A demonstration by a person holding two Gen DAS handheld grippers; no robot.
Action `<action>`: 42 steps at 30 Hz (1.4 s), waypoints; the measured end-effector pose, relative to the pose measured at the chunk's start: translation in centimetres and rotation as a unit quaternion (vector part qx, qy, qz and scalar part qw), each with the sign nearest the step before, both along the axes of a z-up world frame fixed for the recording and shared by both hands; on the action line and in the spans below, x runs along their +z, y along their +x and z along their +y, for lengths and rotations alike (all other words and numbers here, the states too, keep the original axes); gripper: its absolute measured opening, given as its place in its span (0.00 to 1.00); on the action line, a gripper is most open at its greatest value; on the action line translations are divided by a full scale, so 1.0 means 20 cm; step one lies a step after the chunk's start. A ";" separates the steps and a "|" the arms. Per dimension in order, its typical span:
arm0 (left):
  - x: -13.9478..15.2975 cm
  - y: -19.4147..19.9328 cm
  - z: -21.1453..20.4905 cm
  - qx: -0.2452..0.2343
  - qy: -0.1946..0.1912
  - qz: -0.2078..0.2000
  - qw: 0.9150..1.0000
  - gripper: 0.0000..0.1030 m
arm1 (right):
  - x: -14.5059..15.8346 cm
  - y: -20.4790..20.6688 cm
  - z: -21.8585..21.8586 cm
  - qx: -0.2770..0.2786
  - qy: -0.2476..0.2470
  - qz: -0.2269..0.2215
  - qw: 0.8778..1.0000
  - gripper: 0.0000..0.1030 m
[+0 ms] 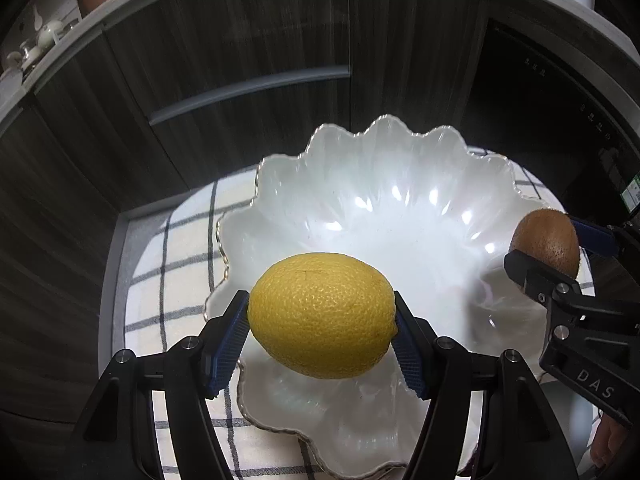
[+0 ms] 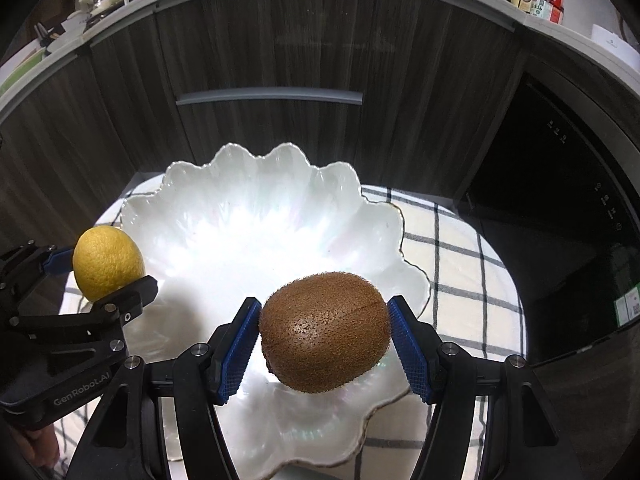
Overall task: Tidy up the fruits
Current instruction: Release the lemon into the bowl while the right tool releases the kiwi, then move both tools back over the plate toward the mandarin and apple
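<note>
Pads of left gripper [image 1: 322,336] pinch lemon [image 1: 322,314]; right gripper [image 2: 324,344] pinches kiwi [image 2: 325,330], both above white scalloped bowl [image 2: 256,216] on checked cloth [image 2: 460,260]. Step: placing fruit. Next, prob. lower w/ care, then release inside.

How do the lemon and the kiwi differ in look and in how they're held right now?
The lemon is bright yellow with dimpled, slightly glossy skin; the kiwi is brown and fuzzy. The lemon sits in the left gripper, the kiwi in the right gripper. The lemon hangs over the left side of the white scalloped bowl, the kiwi over its right. Both lie lengthwise between blue fingers, above the bowl.
</note>
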State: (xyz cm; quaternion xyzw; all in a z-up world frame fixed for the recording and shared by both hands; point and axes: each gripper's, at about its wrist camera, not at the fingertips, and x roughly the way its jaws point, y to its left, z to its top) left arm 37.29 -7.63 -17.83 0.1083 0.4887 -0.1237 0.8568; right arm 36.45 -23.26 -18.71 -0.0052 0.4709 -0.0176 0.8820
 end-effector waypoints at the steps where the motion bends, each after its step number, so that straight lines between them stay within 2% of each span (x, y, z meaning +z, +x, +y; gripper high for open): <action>1: -0.01 0.01 0.00 -0.001 0.001 0.004 1.000 0.64 | -0.01 0.00 0.00 0.000 0.000 0.002 1.000 0.64; 7: -0.05 0.01 -0.01 -0.001 0.014 0.011 1.000 0.64 | -0.06 0.03 0.00 -0.004 -0.002 0.017 1.000 0.64; 9: -0.03 0.00 -0.01 -0.001 0.021 -0.004 1.000 0.66 | -0.06 0.02 0.00 -0.004 -0.009 0.015 1.000 0.64; 11: 0.00 -0.01 -0.01 -0.003 0.030 -0.018 0.999 0.80 | -0.03 0.01 0.00 -0.007 -0.023 0.001 1.000 0.67; 13: 0.02 0.00 0.00 0.001 0.030 -0.022 0.999 0.84 | 0.00 0.00 -0.01 -0.012 -0.029 -0.007 0.999 0.77; 26: 0.12 -0.08 0.02 0.012 0.032 -0.041 0.999 0.89 | 0.11 -0.09 -0.03 -0.035 -0.044 -0.027 0.998 0.80; 42: 0.32 -0.45 0.03 0.019 0.022 -0.080 0.996 0.95 | 0.31 -0.44 -0.03 -0.047 -0.023 -0.064 0.997 0.81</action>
